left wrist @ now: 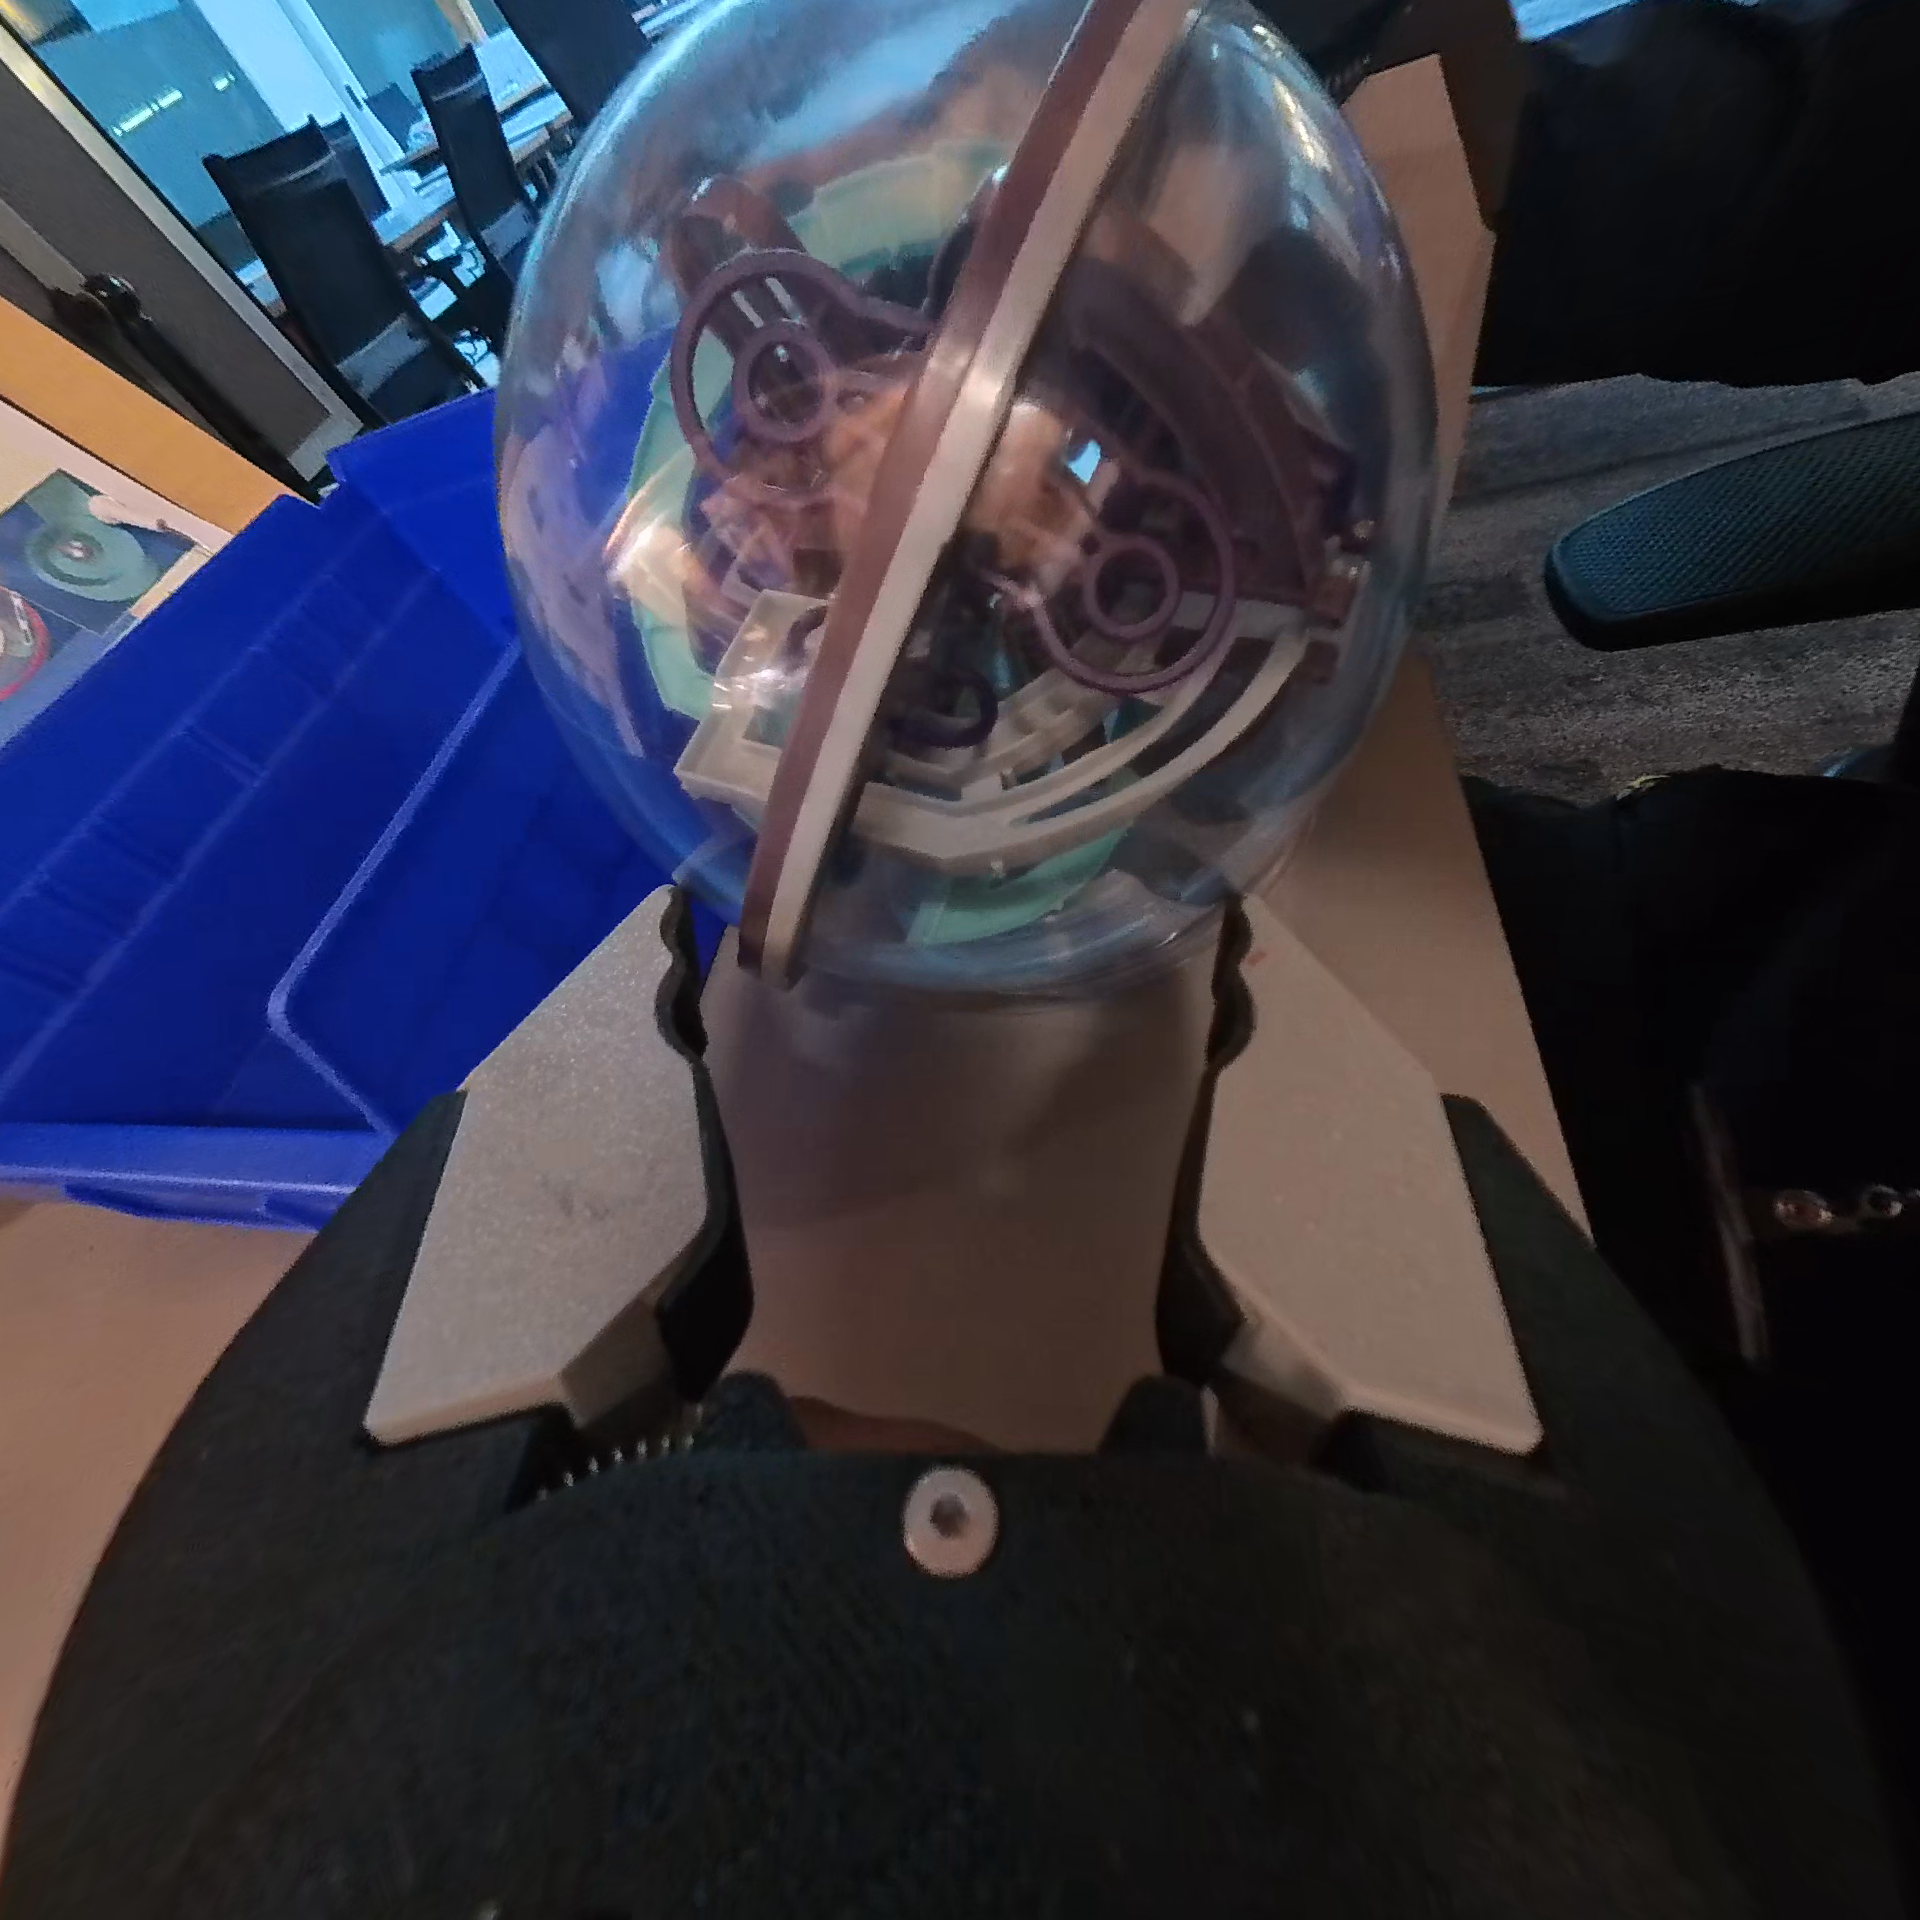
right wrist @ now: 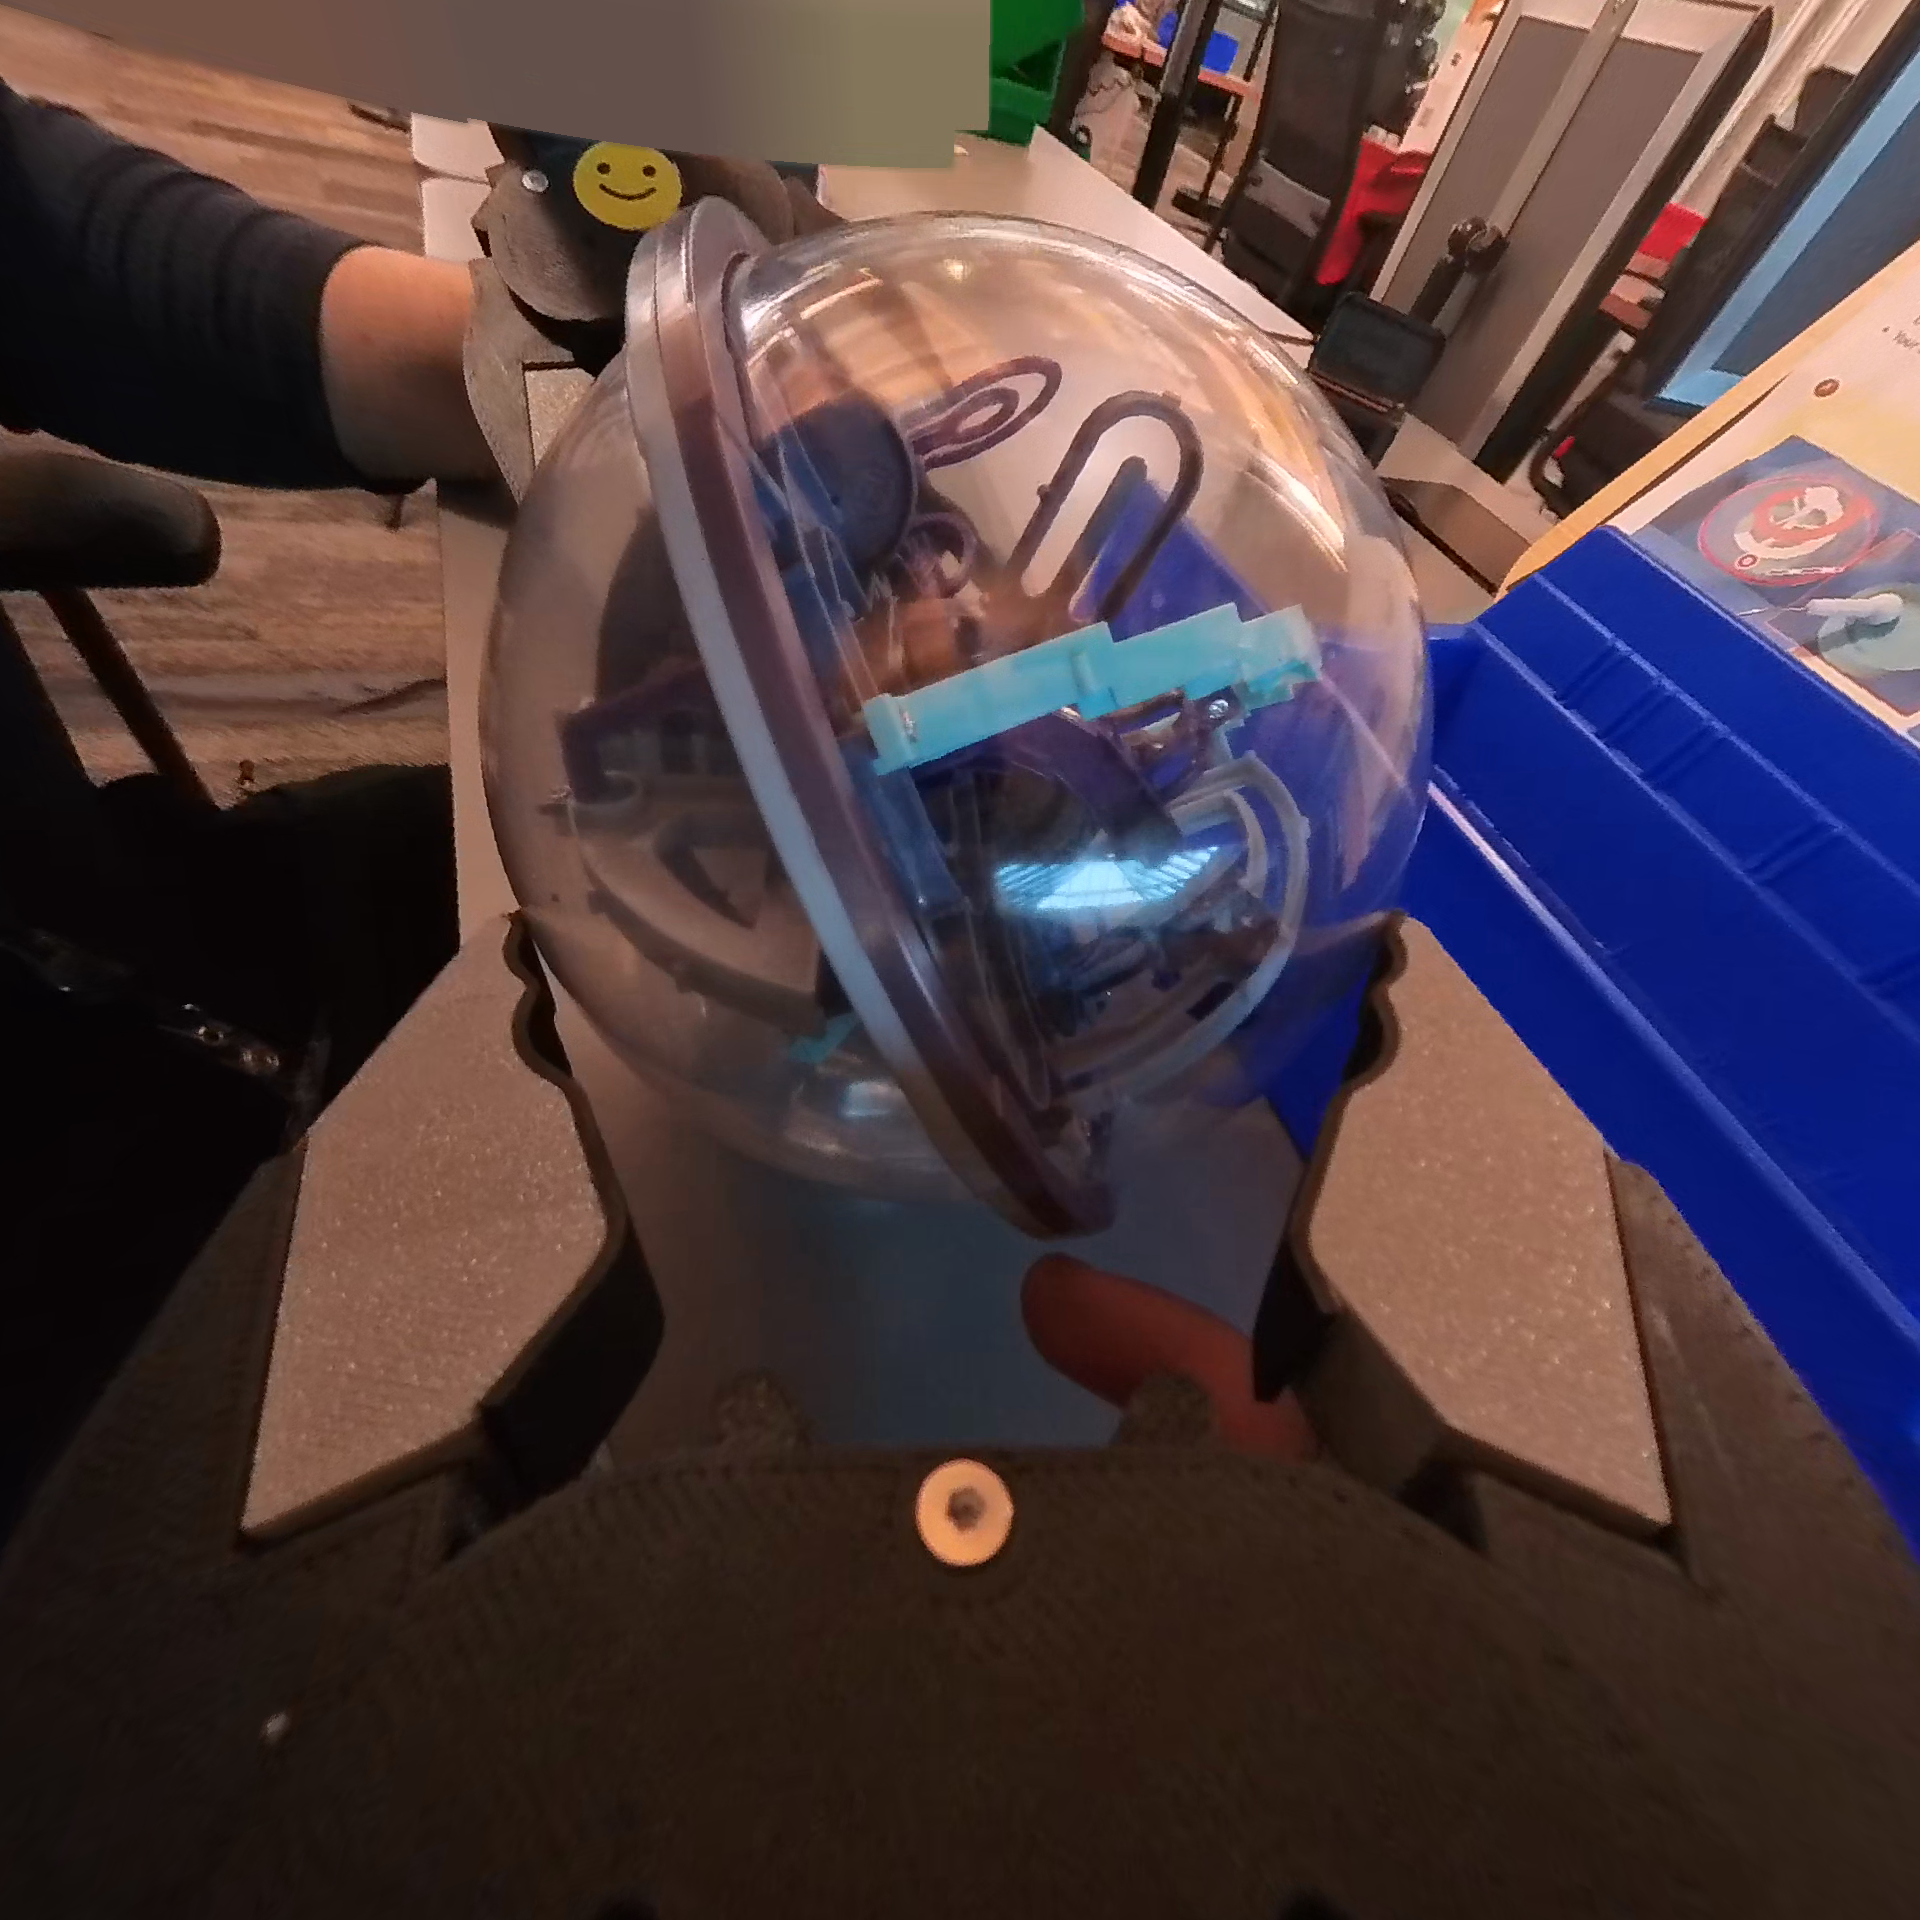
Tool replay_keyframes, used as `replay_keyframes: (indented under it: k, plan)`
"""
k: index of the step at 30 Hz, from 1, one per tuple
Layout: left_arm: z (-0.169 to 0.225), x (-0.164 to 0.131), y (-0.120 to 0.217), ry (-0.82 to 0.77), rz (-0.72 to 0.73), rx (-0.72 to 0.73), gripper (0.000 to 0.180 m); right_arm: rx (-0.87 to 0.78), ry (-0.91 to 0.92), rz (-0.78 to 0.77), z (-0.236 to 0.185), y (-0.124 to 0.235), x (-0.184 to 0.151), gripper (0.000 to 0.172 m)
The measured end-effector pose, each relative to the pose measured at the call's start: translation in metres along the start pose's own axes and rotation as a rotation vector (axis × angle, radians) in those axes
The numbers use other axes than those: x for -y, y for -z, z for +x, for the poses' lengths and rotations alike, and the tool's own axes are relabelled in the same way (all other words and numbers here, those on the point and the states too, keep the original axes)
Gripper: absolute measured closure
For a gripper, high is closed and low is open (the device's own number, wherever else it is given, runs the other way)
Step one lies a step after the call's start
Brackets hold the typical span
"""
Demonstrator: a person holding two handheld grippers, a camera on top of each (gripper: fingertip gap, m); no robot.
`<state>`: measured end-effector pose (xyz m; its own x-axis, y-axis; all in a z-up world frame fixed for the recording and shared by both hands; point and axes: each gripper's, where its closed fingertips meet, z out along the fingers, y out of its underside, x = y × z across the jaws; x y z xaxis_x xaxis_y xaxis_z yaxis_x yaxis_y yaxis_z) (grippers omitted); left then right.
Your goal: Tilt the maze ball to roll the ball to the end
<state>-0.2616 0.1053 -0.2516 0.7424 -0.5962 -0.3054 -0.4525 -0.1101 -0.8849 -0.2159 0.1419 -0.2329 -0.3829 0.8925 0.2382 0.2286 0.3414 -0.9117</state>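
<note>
item: maze ball [left wrist: 966, 499], clear sphere, two halves joined by a purple-and-white equator band, with purple, white and mint tracks inside. location: lifted off the worktop [left wrist: 1382, 852], over the part of it next to the blue bin [left wrist: 208, 831]; you carry it between your two tools, one on each side.

left tongs [left wrist: 956, 935]: open to a middling width, the two fingertips pressed against the lower curve of the sphere, one on either side of the band's low end. reason, as i judge it: a narrow hold near one pole gives you a pivot to turn the sphere about.

right tongs [right wrist: 951, 987]: spread very wide, their tips hugging the sphere at its broad flanks, the band running aslant between them. reason, as i judge it: the wide hold takes the weight and sets the lean.

attitude: the band sits steeply tilted in both views, so the inner tracks slope. i read this as a deliberate lean to send the little ball along its track.

little ball: you cannot pick it out among the reflections; its progress toward the end cannot be told.

also present: your sleeved forearm [right wrist: 208, 312] behind the sphere; a yellow smiley sticker [right wrist: 627, 185] on the far tool.
</note>
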Motion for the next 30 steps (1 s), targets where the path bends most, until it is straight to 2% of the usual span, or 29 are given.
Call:
replay_keyframes:
  k: [30]
  plan:
    - [-0.005,0.015,0.006,0.062,0.1,0.007,0.095,0.048,-0.158,0.074,0.009,0.004,-0.005,0.024]
